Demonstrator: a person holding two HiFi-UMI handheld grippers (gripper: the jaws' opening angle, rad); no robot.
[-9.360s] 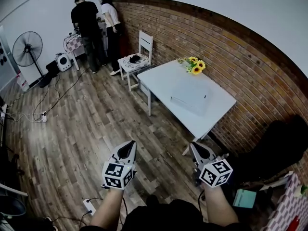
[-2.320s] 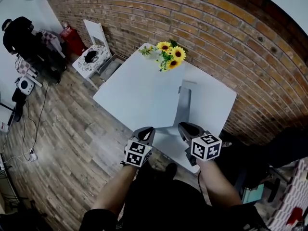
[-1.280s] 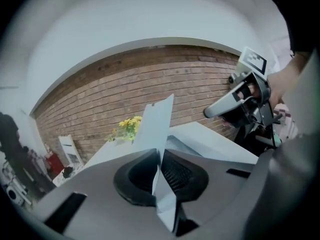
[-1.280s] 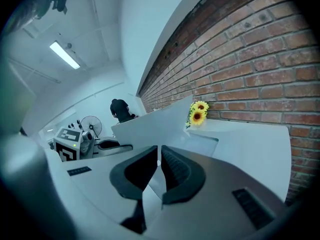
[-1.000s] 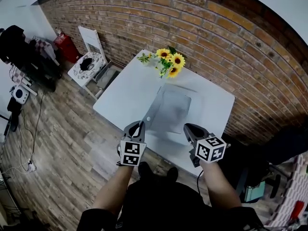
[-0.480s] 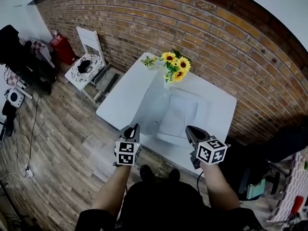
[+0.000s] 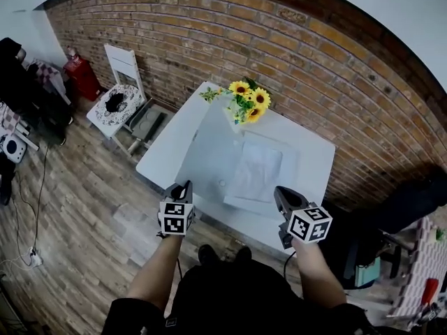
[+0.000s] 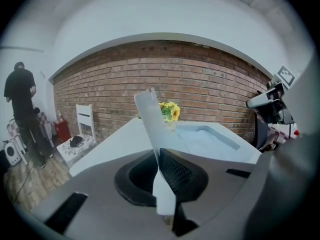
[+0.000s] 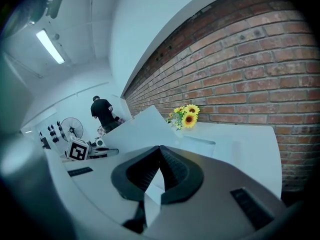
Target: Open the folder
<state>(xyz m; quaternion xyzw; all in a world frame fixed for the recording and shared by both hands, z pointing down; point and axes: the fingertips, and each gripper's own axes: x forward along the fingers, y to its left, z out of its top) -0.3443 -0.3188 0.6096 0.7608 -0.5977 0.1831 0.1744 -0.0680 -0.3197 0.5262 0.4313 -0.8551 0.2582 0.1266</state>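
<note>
White table (image 7: 316, 160) bears open folder (image 7: 290, 165) (papers (image 7: 255, 173) inside); left gripper (image 7: 183, 185) pinches its cover (image 7: 206, 152), right gripper (image 7: 281, 192) its base (image 7: 269, 205).

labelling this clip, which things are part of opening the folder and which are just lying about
Job: folder, left gripper clamping its lifted cover, right gripper clamping its near edge.
Lying about: sunflowers, white chair.

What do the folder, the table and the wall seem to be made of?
The folder looks like thin frosted plastic: its lifted cover is translucent grey. The table has a smooth white top, maybe laminate or painted board. The wall is red brick with pale mortar joints.
</note>
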